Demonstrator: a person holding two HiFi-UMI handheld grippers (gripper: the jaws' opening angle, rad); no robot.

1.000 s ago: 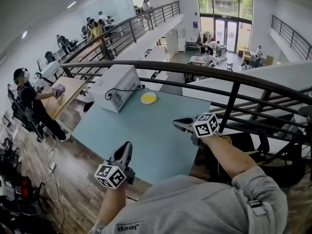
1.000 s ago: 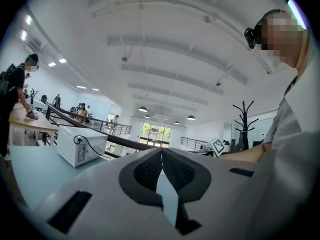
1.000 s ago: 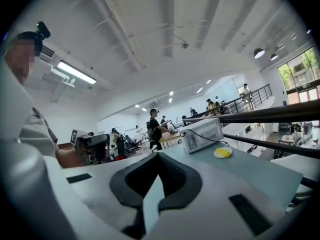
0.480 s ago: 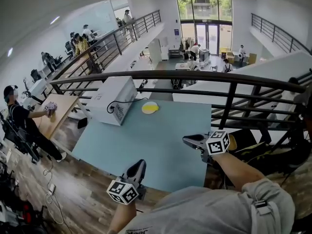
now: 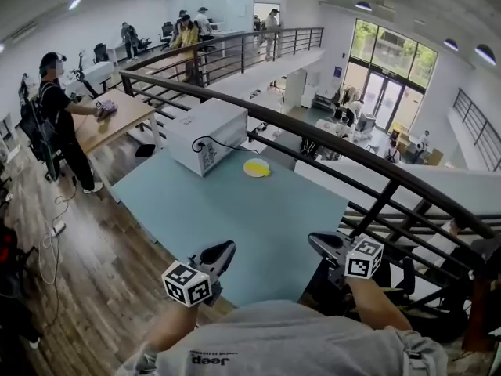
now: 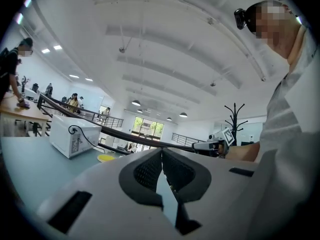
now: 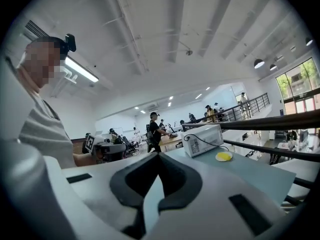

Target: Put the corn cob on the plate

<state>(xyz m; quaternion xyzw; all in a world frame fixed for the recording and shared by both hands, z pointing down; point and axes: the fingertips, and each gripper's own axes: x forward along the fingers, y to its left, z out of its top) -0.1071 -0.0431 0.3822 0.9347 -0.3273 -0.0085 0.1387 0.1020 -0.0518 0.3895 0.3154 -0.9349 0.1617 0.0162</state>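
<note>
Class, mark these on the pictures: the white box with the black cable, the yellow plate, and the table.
white box [image 5: 205,122], head view, top face
yellow plate [image 5: 257,168], head view, centre
table [image 5: 250,210], head view, bare middle of top

"Jeep" print [image 5: 207,360], seen upside down, on the person's grey shirt [image 5: 297,339]

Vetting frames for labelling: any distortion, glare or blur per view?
Head view: heavy fisheye, railing bows, table evenly lit, sharp. Left gripper view: dark round vignette, left gripper fills the bottom. Right gripper view: same vignette, ceiling lamp glares, plate tiny.
</note>
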